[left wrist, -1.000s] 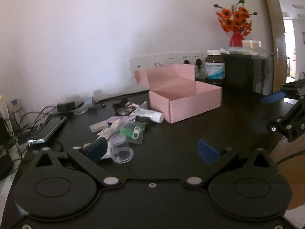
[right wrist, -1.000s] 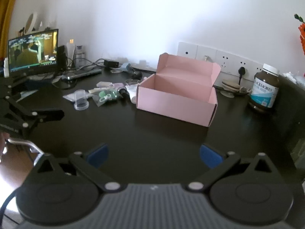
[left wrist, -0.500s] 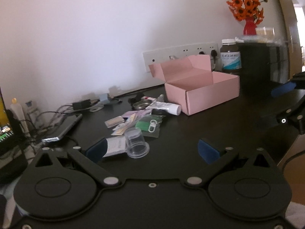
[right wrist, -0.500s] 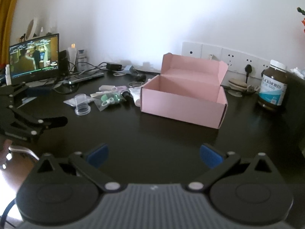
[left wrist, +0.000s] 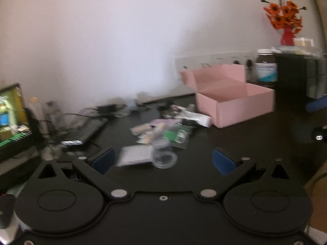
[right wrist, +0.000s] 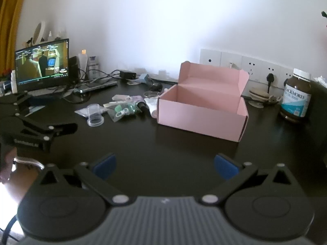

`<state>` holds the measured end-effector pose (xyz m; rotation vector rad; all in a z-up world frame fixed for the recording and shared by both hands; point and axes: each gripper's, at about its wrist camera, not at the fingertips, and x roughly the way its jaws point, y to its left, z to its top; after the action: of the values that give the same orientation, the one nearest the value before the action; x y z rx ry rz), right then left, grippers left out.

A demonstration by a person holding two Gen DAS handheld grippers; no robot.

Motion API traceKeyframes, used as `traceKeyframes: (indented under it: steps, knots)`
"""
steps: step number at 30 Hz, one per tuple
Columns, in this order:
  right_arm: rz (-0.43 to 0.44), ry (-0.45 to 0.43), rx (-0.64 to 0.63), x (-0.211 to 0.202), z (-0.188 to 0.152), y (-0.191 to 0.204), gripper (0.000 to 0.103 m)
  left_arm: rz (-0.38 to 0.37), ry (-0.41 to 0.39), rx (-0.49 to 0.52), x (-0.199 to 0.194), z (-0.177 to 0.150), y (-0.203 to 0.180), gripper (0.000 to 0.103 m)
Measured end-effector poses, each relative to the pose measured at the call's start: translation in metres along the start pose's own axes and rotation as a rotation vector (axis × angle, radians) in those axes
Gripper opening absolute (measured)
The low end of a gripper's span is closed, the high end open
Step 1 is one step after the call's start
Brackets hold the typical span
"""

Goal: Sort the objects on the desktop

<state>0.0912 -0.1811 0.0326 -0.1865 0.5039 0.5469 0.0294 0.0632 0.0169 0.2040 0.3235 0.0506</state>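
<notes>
The left tool (left wrist: 162,160) fills the bottom of the left wrist view with its two blue-padded fingers (left wrist: 103,160) spread wide and nothing between them. Just above the gap, at the centre of that frame, an upturned clear plastic cup (left wrist: 164,155) stands on the dark tabletop (left wrist: 235,140), touching the right edge of a flat pale packet (left wrist: 136,155). This view is blurred, so small details of the clutter are hard to read.

Beyond the cup, a loose pile of small items (left wrist: 163,129) lies in the middle of the frame: sachets, a green piece in a clear bag and a white tube (left wrist: 196,118), whose end lies just beside the left end of the pink box. The open pink box (left wrist: 233,100) sits at centre right, lid flap standing up at its back, and its interior looks bare as far as the view shows. A brown supplement bottle (left wrist: 265,70) stands behind it near the wall, and orange flowers in a red vase (left wrist: 285,23) sit at upper right.

In the right wrist view, the right tool (right wrist: 164,166) is likewise spread wide and holds nothing, low over bare tabletop. The pink box is at centre, the cup and pile at centre left, and a lit monitor (right wrist: 41,64) at the left. The left tool's black frame shows at the left edge, well apart from the cup.
</notes>
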Motion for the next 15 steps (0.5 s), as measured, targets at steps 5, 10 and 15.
traceKeyframes:
  steps: [5, 10, 15]
  knots:
    - [-0.001, -0.005, 0.016, -0.0006, 0.0018, -0.0029, 0.102, 0.039, -0.043, 0.014, -0.0067, -0.0015, -0.0007, 0.103]
    - [-0.006, 0.002, 0.033, 0.0009, 0.0028, -0.0039, 0.102, 0.004, -0.025, 0.019, -0.0077, -0.0009, 0.0009, 0.103]
    - [-0.014, 0.001, 0.055, 0.0043, 0.0023, -0.0057, 0.102, -0.027, -0.006, 0.004, -0.0049, -0.0032, 0.0026, 0.103]
